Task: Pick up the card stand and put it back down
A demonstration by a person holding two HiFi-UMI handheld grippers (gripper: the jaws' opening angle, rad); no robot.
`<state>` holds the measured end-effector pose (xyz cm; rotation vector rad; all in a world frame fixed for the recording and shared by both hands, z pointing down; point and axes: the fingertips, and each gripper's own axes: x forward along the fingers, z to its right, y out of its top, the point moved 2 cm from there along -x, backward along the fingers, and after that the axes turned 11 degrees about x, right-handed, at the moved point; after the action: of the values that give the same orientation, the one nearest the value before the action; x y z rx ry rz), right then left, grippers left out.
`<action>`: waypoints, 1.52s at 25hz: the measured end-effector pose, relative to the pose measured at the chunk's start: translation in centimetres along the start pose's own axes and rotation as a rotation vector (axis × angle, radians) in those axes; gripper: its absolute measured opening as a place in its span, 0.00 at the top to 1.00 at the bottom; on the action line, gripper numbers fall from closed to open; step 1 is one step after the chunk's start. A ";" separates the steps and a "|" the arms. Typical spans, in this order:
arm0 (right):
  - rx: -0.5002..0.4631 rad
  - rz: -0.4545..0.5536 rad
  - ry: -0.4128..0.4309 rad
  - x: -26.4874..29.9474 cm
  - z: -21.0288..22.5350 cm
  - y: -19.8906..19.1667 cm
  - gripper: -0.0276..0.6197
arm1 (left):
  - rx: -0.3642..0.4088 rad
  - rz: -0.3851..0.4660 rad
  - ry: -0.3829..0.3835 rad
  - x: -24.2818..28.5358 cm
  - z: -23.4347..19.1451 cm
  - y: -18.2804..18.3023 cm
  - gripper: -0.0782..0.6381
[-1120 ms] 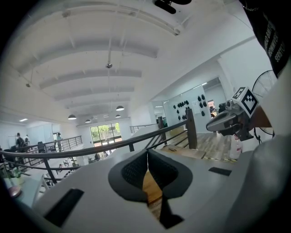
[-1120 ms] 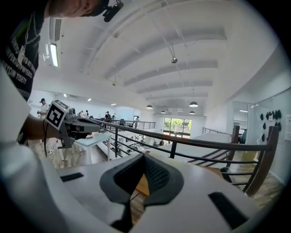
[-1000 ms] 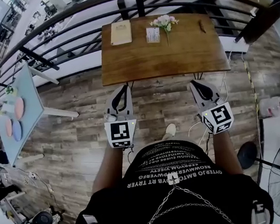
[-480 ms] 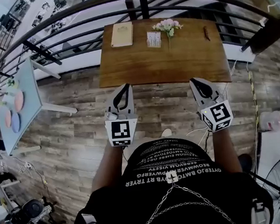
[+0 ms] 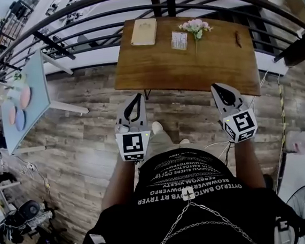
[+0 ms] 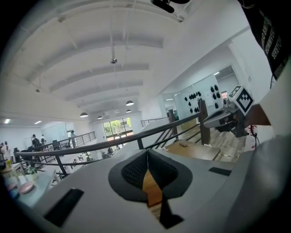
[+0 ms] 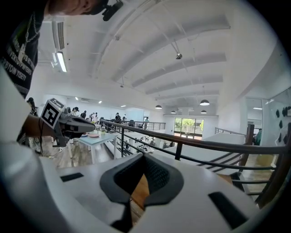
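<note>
Ahead, the card stand [image 5: 179,39] is set across the table [image 5: 190,69] — well apart from the left gripper [image 5: 136,96] and right gripper [image 5: 217,87], both closed tight, empty.

**Left jaws closed, nothing between them**

The left gripper [image 6: 146,157] has its jaws pressed together. The wooden table [image 6: 196,149] lies at three o'clock, the right gripper [image 6: 223,120] at two, and a dark railing [image 6: 110,143] runs in from nine.
</note>
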<state>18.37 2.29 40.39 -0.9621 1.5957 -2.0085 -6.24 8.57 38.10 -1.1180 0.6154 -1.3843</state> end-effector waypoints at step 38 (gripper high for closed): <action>0.010 -0.055 -0.134 18.2 4.5 6.2 0.93 | -0.010 0.129 -0.184 20.9 -12.5 1.1 0.85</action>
<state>8.54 -14.79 39.84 -1.1238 1.5019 -1.9416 -13.55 -14.69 37.58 -1.1775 0.5518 -1.1549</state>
